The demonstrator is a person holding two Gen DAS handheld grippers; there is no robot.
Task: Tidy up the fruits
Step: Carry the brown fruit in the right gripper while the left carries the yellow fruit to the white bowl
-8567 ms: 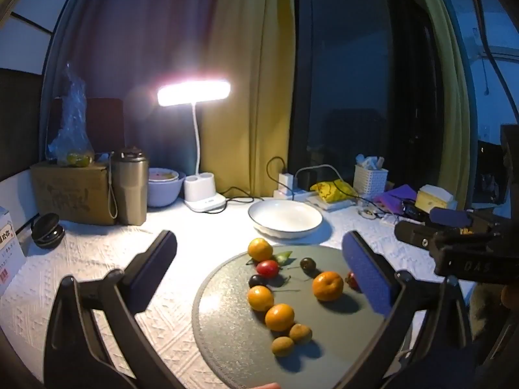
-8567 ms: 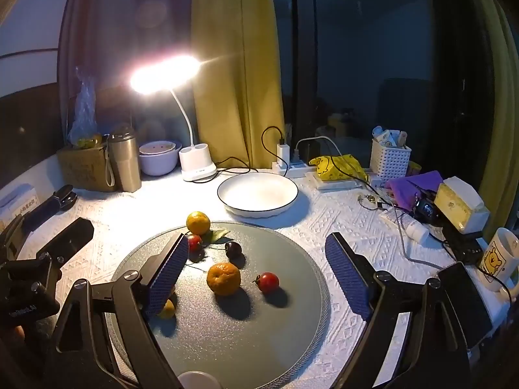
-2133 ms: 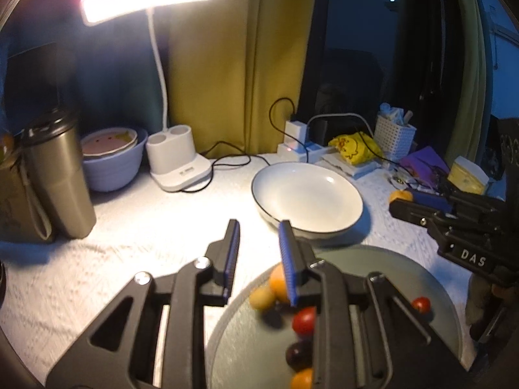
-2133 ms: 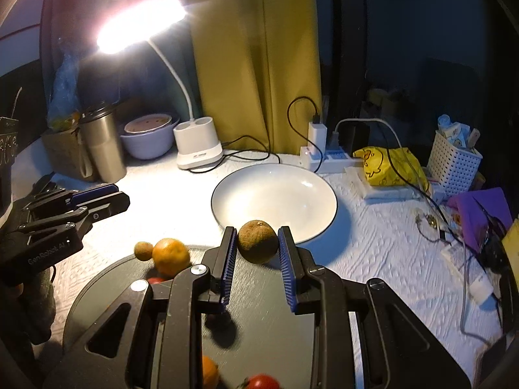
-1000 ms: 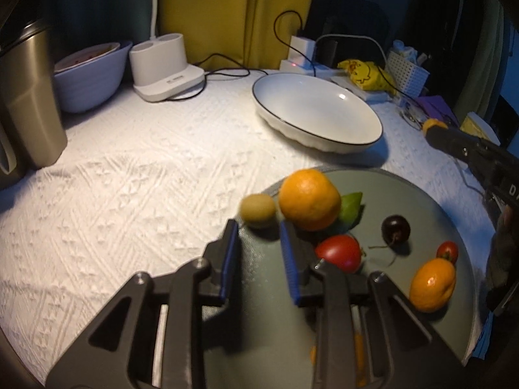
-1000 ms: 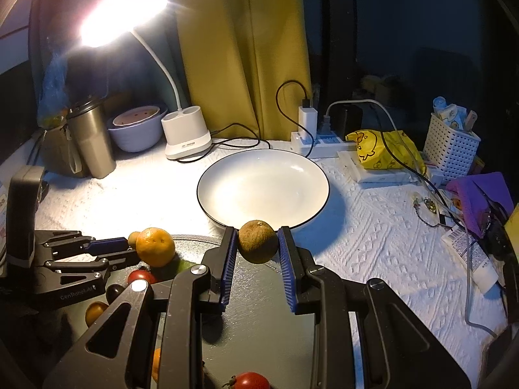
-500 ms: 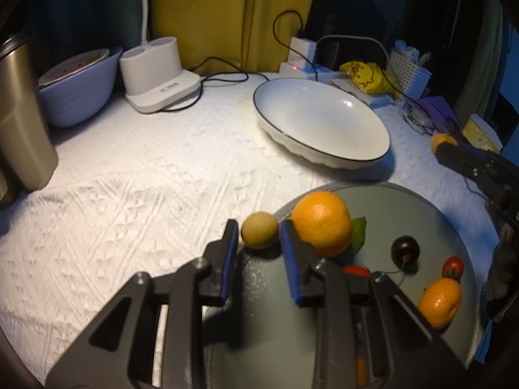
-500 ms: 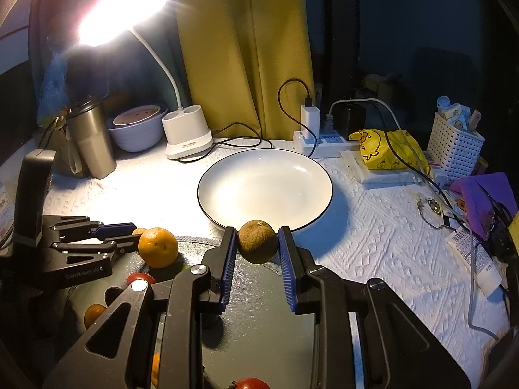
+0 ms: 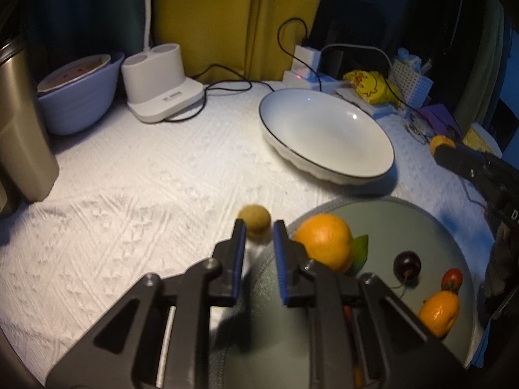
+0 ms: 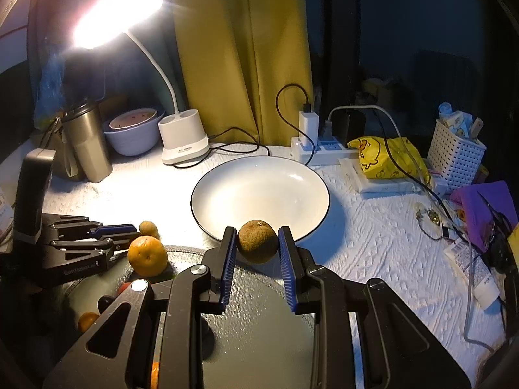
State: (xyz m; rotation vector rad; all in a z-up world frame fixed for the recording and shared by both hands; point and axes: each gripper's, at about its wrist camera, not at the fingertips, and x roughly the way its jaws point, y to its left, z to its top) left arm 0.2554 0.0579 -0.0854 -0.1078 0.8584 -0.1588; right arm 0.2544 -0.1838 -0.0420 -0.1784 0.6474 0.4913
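Fruit on the left has rolled off the grey mat [image 9: 405, 223] onto the desk [image 9: 129, 194]: the small yellowish fruit [image 9: 254, 219] now sits past the left gripper [image 9: 258, 236] (jaws narrowly apart, gripping nothing), needing another try, while the right gripper [image 10: 256, 243] stays clamped on the brown fruit [image 10: 258, 241] at the white plate [image 10: 207, 191] rim.

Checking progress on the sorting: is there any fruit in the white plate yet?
No, the white plate holds nothing; the brown fruit sits clamped in the right gripper near its rim.
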